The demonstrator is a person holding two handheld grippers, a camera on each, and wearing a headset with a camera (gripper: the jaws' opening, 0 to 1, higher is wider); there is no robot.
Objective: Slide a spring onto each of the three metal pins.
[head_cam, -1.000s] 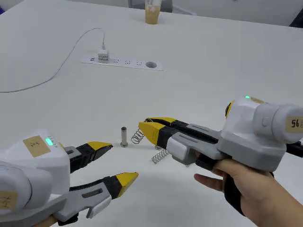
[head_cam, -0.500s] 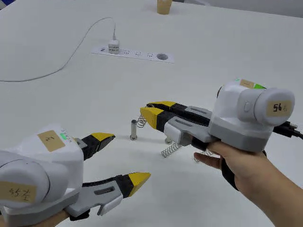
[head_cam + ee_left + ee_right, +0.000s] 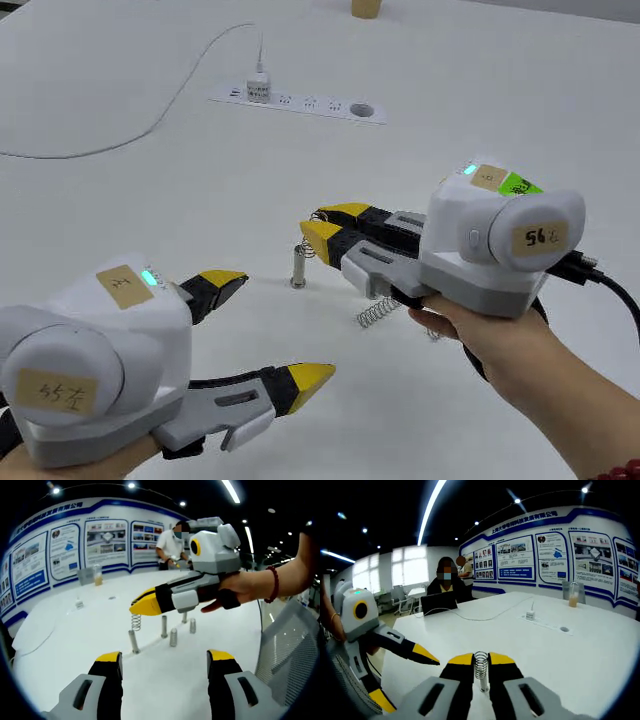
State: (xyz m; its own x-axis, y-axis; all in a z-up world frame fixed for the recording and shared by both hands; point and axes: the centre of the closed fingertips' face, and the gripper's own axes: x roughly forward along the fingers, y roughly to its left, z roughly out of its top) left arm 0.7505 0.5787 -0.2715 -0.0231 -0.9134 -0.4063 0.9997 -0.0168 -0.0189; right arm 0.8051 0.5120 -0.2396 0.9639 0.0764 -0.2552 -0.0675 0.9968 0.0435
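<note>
Right hand-held gripper (image 3: 313,224), jaws pressed together on an upright spring (image 3: 480,667) that is pinched between the yellow tips. The spring sits over a standing metal pin (image 3: 298,268), its lower end at the pin's top; whether the pin has entered the coil cannot be told. One second ago the same spring is level with the pin and clearly to one side of it. Half a second ago it is higher and closer. Now it is above the pin's head, so the spring has been raised and carried across to the pin, with the grip on it unchanged. Left hand-held gripper (image 3: 164,656), low and near the person, jaws spread wide and holding nothing, as in both earlier frames, well apart from the pin. A loose spring (image 3: 378,312) lies on its side on the white tabletop (image 3: 150,200), just beneath the right hand-held gripper's body, where it lay before. In the left gripper view a second pin (image 3: 163,626) and a third pin (image 3: 192,625) stand behind the first. The power strip (image 3: 300,102) sits higher and further right in the head view than before: a shift of the camera, not of the strip.
</note>
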